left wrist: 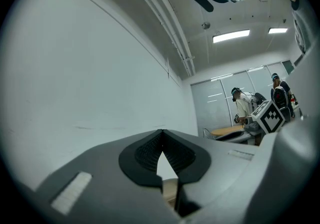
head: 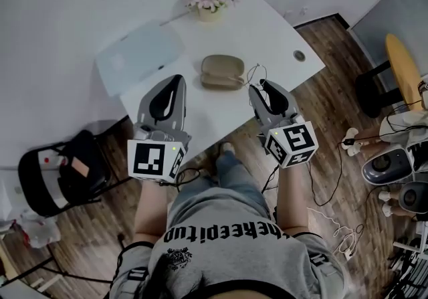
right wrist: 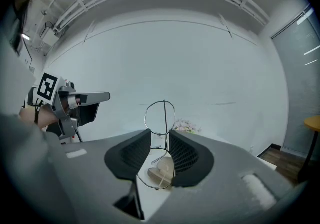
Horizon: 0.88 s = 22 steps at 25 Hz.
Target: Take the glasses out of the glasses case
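Observation:
The tan glasses case [head: 223, 71] lies open on the white table [head: 267, 30], between and just beyond my two grippers. My right gripper [head: 262, 85] is held above the table's front edge, to the right of the case, shut on thin wire-framed glasses [head: 254, 75]. In the right gripper view the glasses [right wrist: 160, 116] stand upright between the pads, one lens ring above the fingertips [right wrist: 181, 145] and one below, with the case [right wrist: 161, 170] seen far below through the gap. My left gripper [head: 178, 82] hovers left of the case, its jaws [left wrist: 161, 135] closed with nothing in them.
A pot of pink flowers [head: 208, 2] stands at the table's far edge, with a grey laptop [head: 140, 50] to the left. A black chair [head: 60, 174] sits left of the table. Cables and equipment [head: 394, 170] lie on the wooden floor at the right. People [left wrist: 245, 107] stand in the background.

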Available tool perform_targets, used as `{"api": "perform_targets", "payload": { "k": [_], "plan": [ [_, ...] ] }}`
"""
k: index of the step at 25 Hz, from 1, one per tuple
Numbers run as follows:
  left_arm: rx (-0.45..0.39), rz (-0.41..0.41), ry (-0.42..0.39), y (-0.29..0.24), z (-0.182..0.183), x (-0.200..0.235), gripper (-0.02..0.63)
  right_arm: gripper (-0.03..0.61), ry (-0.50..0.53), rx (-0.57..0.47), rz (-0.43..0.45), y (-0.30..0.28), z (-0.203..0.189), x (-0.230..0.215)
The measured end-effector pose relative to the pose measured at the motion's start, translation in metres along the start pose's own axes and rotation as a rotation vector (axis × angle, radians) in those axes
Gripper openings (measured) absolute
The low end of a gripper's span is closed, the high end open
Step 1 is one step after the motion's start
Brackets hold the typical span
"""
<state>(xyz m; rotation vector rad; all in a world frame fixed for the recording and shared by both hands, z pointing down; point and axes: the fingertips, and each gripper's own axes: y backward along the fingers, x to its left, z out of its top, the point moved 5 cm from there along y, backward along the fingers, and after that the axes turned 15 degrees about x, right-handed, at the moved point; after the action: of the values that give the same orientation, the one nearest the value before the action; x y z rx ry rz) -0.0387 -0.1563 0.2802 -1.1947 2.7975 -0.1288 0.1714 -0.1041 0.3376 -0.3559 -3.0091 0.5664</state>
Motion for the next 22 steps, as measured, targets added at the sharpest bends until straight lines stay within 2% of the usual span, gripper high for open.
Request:
{"api": "perform_targets", "payload": {
  "k": [22],
  "plan": [
    [0.002,-0.070,-0.009,0.009,-0.006,-0.011,0.020,0.114,-0.012,-0.114,-0.102,0.047,0.011,0.015]
  ]
}}
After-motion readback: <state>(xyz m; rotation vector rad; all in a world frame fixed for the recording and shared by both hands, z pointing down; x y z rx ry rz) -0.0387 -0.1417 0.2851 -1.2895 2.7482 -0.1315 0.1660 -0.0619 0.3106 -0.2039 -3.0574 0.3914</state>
